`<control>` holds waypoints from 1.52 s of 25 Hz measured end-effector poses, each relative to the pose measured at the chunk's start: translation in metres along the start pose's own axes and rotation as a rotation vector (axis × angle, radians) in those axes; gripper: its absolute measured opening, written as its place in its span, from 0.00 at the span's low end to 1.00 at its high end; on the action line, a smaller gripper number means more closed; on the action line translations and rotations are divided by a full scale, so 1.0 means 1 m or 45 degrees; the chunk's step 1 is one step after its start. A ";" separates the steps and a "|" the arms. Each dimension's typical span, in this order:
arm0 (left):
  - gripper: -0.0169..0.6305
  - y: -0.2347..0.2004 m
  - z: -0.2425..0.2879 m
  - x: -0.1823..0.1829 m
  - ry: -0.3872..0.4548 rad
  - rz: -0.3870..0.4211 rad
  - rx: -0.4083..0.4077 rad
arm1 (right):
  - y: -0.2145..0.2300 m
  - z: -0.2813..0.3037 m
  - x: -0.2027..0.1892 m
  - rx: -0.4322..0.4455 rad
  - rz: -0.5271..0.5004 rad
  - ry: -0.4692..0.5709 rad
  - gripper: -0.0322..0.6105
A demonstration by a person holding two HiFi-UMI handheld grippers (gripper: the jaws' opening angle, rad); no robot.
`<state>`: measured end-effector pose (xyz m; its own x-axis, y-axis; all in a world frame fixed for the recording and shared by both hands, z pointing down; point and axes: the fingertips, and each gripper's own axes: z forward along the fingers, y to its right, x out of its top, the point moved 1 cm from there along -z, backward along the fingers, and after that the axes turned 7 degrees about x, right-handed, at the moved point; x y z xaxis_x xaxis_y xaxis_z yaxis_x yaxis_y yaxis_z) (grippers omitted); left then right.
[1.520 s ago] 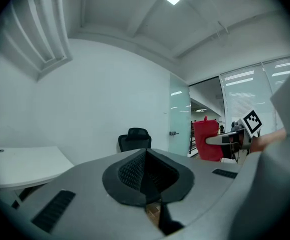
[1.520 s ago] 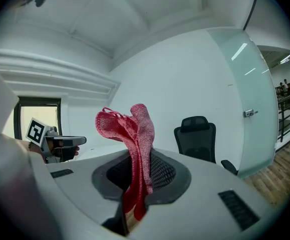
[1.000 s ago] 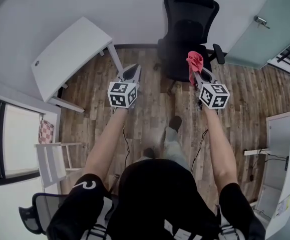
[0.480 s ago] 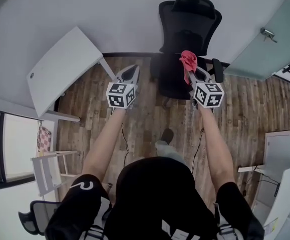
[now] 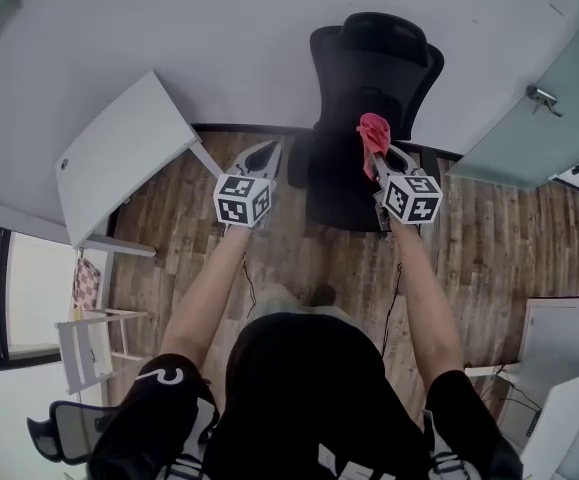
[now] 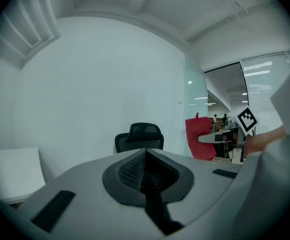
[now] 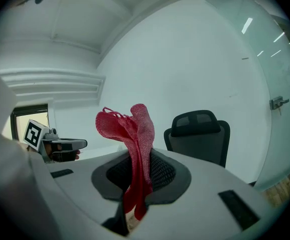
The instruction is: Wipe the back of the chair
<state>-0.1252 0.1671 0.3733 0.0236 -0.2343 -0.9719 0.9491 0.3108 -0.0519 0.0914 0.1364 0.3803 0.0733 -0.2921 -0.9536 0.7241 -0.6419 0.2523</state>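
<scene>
**A:** Starting at the left, what is the left claw (image 5: 260, 154) doing?

**B:** Nothing useful yet. Its own view shows it pressed together with nothing between the pads. It is held out level beside the other arm, probably just kept clear of the job.

**A:** And the office chair (image 5: 369, 78)?

**B:** It is black, with a headrest, and it stands against the white wall (image 5: 269, 38) ahead of the person. Its seat faces this way. The backrest's front is what both claw cameras see; the rear side is turned to the wall and hidden.

**A:** So the red cloth (image 5: 373, 133) isn't on it?

**B:** No. The right claw (image 5: 381, 158) is pinching the cloth low down, so a loose bunch stands up above the tips as a ready wiping pad. From overhead the cloth overlaps the backrest, but in the right gripper view the chair sits beyond it, apart.

**A:** How far along, then?

**B:** I'd judge this the approach, with wiping not begun. The cloth has to close in on the backrest, and reaching the wall side may mean turning the chair.
</scene>
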 end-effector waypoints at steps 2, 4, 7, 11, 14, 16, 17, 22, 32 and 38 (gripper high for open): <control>0.07 -0.002 0.012 0.004 -0.003 -0.005 0.008 | 0.011 0.006 0.005 0.007 0.004 0.003 0.16; 0.06 -0.003 0.023 0.006 -0.003 -0.010 0.011 | 0.020 0.012 0.008 0.007 0.008 0.005 0.16; 0.06 -0.005 0.044 0.006 0.000 -0.017 0.009 | 0.036 0.022 0.012 0.003 0.009 0.002 0.16; 0.06 -0.006 0.076 0.010 0.006 -0.036 -0.027 | 0.063 0.038 0.021 -0.020 0.013 0.007 0.16; 0.06 -0.016 0.106 0.015 0.014 -0.040 -0.057 | 0.082 0.060 0.029 -0.042 0.014 0.008 0.16; 0.06 -0.029 0.130 0.019 0.018 -0.048 -0.067 | 0.094 0.081 0.035 -0.047 0.007 0.003 0.16; 0.06 -0.036 0.143 0.023 0.022 -0.054 -0.069 | 0.101 0.093 0.038 -0.048 0.005 0.002 0.16; 0.06 -0.063 0.209 0.039 0.028 -0.080 -0.109 | 0.141 0.164 0.054 -0.063 0.007 -0.028 0.16; 0.06 -0.110 0.340 0.056 -0.051 -0.072 -0.261 | 0.206 0.299 0.069 -0.126 0.076 -0.095 0.16; 0.06 -0.131 0.390 0.055 -0.073 -0.077 -0.347 | 0.230 0.348 0.063 -0.190 0.117 -0.127 0.16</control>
<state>-0.1255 -0.2458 0.4164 -0.0051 -0.3094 -0.9509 0.8299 0.5293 -0.1766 0.0244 -0.2765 0.4352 0.0809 -0.4184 -0.9046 0.8116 -0.4992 0.3035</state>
